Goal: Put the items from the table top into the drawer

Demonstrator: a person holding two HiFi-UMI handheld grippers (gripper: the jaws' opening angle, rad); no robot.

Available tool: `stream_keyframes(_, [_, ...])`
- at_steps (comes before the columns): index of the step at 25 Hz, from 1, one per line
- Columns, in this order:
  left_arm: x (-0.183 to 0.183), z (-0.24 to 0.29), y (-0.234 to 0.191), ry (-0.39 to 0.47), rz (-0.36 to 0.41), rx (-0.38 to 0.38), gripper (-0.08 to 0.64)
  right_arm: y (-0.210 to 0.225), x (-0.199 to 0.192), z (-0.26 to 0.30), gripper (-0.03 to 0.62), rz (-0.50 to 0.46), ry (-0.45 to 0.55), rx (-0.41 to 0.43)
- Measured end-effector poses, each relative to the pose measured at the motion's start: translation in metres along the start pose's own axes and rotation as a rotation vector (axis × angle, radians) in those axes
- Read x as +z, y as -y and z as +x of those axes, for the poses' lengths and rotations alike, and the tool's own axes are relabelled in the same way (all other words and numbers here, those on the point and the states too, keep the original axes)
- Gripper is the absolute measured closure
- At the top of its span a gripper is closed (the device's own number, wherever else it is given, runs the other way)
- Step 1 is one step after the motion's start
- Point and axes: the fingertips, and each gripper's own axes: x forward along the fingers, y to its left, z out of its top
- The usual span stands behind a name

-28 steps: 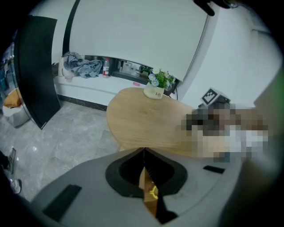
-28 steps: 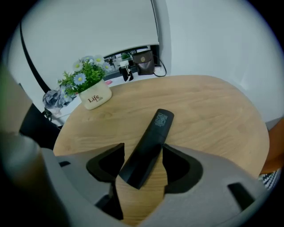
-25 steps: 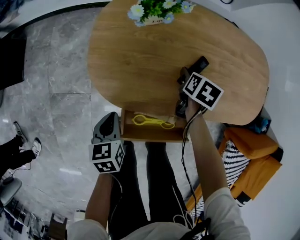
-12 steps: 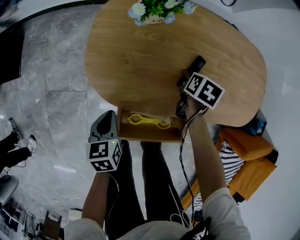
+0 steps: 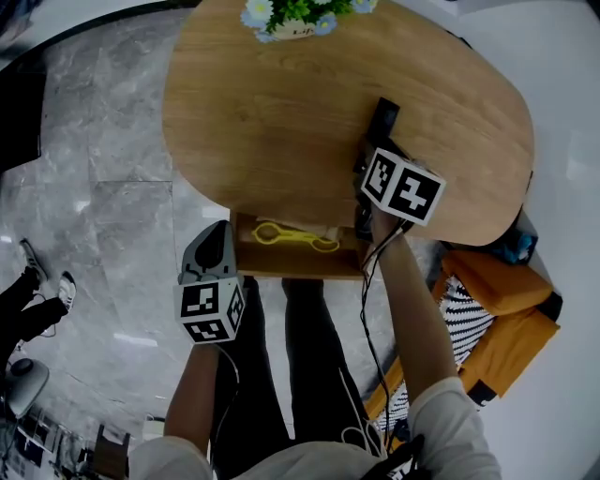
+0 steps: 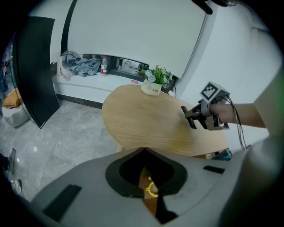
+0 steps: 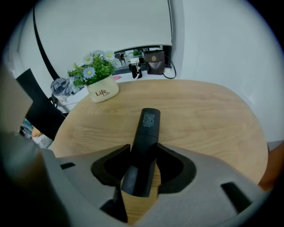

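Note:
A long black remote [image 5: 382, 117] lies on the oval wooden table [image 5: 262, 112], near its right front part. My right gripper [image 5: 367, 159] is shut on its near end; the jaws have just been closing, and the remote [image 7: 146, 133] sits pinched between them, pointing away over the table top. Under the table's front edge the drawer [image 5: 281, 264] stands pulled out, with a yellow looped item [image 5: 291, 237] inside. My left gripper [image 5: 217, 242] hangs shut and empty just left of the drawer. Through its closed jaws [image 6: 144, 153] a sliver of the drawer shows.
A white pot of flowers [image 5: 295, 14] stands at the table's far edge. An orange jacket over striped cloth [image 5: 506, 309] lies on the floor at the right. The person's legs are below the drawer. Another person's shoes [image 5: 37, 291] show at the left on the grey marble floor.
The right gripper's jaws closed onto the remote and the wrist rolled, swinging the remote from slanting up-right to nearly straight up in the head view. The left gripper stayed where it was.

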Motion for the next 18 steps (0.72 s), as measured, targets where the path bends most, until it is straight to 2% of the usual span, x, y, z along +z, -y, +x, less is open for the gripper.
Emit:
stream_keyframes(9, [0.009, -0.002, 0.017, 0.034, 0.017, -0.016, 0.552, -0.016, -0.009, -0.027, 0.419, -0.019, 0.030, 0.102])
stream_keyframes(18, [0.002, -0.016, 0.022, 0.053, 0.040, -0.025, 0.552, -0.020, -0.036, -0.050, 0.419, -0.025, 0.029, 0.121])
